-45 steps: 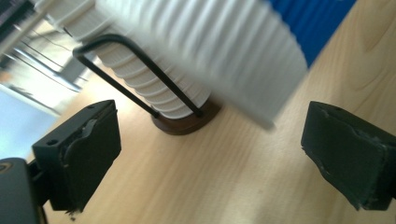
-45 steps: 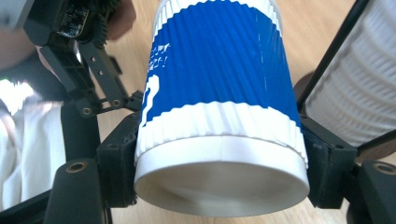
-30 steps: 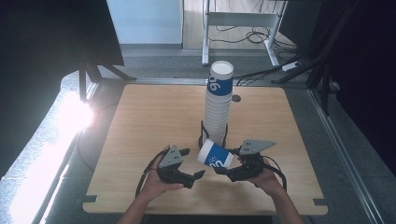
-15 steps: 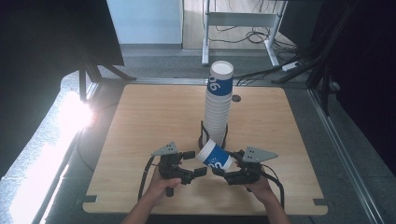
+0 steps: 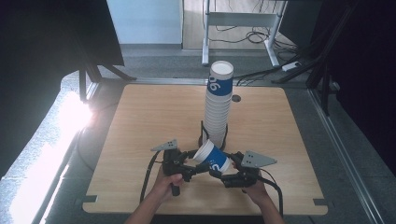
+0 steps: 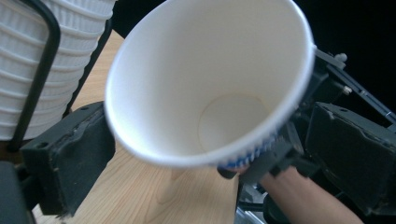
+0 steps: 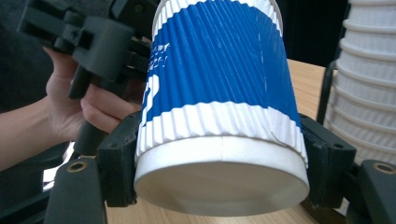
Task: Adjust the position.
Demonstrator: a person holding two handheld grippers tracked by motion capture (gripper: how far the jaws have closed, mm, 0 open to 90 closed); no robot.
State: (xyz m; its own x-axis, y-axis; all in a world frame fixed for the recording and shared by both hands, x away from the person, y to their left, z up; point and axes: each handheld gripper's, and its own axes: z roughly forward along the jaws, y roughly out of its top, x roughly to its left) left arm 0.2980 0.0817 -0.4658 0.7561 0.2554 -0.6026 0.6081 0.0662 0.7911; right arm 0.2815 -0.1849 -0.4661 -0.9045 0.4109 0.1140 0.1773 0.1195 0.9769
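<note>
A blue-and-white ribbed paper cup (image 5: 212, 157) lies tilted between the two grippers, above the table's front middle. My right gripper (image 5: 223, 170) is shut on its base, and both pads press the white bottom band of the cup (image 7: 219, 70) in the right gripper view (image 7: 224, 163). My left gripper (image 5: 196, 163) faces the cup's mouth (image 6: 210, 84). Its jaws have just been opening and stand wide, with the rim between them (image 6: 208, 140) and the right one clear of it.
A tall stack of the same cups (image 5: 218, 102) stands in a black wire holder (image 5: 203, 135) at the table's middle, just behind the grippers. It shows close by in both gripper views (image 6: 42, 60) (image 7: 369, 93). The wooden table (image 5: 140, 121) has a small hole (image 5: 236, 98) at the back.
The left gripper's jaws have spread wider around the cup's rim. The cup and the right gripper have sunk a little toward the table's front.
</note>
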